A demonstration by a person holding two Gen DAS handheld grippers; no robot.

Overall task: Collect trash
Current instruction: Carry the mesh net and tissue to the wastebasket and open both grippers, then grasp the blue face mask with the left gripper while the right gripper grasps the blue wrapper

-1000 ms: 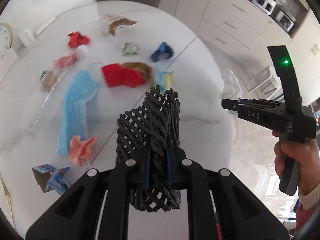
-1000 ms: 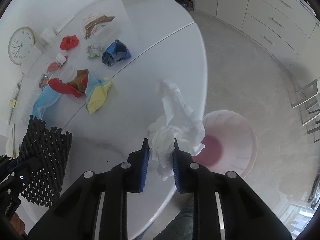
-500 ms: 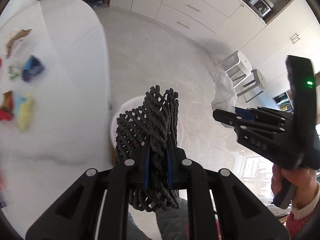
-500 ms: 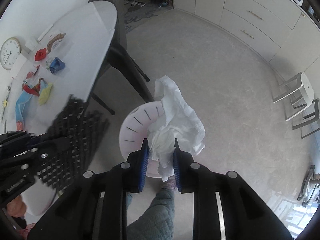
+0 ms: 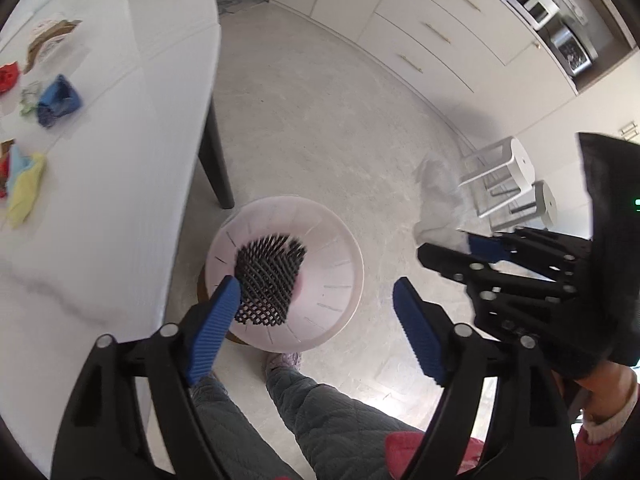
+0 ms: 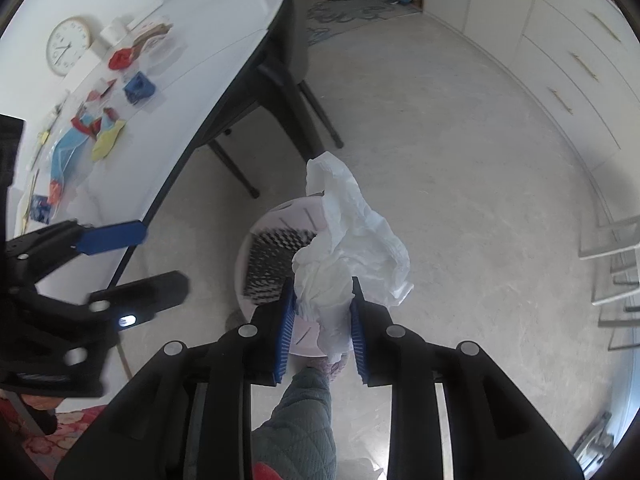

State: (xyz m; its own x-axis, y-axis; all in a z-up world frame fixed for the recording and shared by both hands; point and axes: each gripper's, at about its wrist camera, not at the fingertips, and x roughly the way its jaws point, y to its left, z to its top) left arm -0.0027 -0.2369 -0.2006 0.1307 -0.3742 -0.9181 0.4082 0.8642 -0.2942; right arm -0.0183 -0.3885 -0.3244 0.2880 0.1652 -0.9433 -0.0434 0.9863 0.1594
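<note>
My left gripper (image 5: 316,286) hangs above the pale pink bin (image 5: 340,240) on the floor, jaws wide and still opening, with nothing between the blue pads. The black mesh netting (image 5: 266,280) lies loose inside the bin, also seen as black mesh (image 6: 276,264) in the right wrist view. My right gripper (image 6: 322,284) is over the bin's rim (image 6: 280,212), its pads still pressing a crumpled white paper wad (image 6: 348,240) as the jaws begin opening. In the left wrist view the right gripper (image 5: 448,246) is to the right with the white wad (image 5: 436,200) sticking out.
The white table (image 5: 120,168) stands left of the bin on dark legs (image 5: 216,160), with scraps such as a blue crumple (image 5: 58,100) and a yellow piece (image 5: 26,188). A person's grey-trousered legs (image 5: 320,412) are below. White stools (image 5: 504,172) and cabinets (image 5: 432,40) stand beyond.
Both grippers swung from over the table to above the bin. The left gripper opened and the black mesh dropped into the bin. The right keeps hold of the white wad.
</note>
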